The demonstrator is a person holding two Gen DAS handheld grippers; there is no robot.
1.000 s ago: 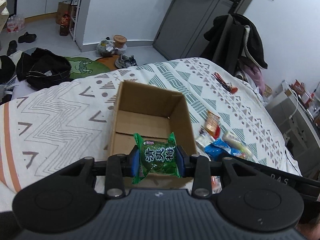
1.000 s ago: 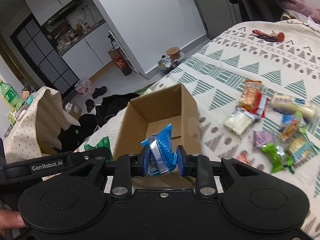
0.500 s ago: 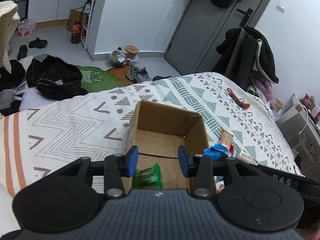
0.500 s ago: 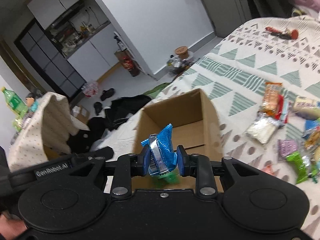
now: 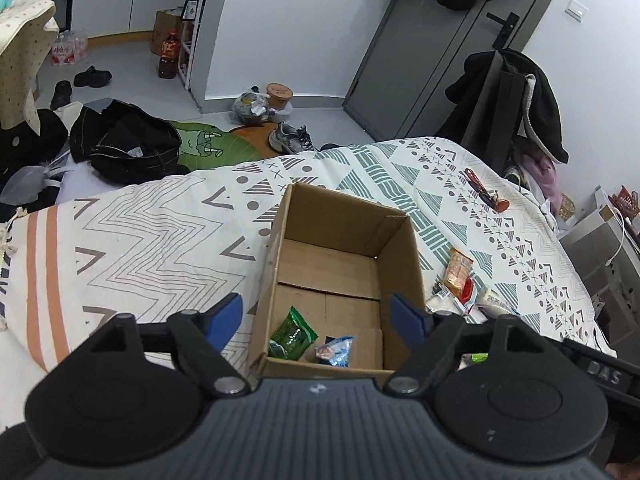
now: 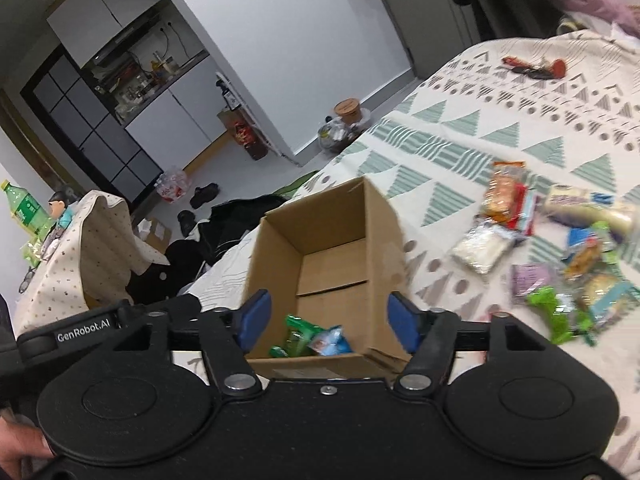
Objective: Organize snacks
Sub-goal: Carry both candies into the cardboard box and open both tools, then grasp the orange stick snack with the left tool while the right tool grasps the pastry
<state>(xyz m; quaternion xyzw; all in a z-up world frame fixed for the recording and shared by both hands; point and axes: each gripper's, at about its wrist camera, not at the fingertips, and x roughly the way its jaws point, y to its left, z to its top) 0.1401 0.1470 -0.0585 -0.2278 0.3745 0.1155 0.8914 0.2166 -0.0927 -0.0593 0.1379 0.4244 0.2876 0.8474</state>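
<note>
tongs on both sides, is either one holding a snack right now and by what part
Nothing is held. Both the left tongs and right tongs are open; the green packet and blue packet lie in the cardboard box.

The box (image 5: 340, 264) sat on my bed (image 5: 140, 240), in the middle of the frame. Two snack packs (image 5: 294, 334) lay inside it, side by side at the near end. More snacks (image 6: 560, 264) lay on the bed at the right of the frame, beside the box.
</note>
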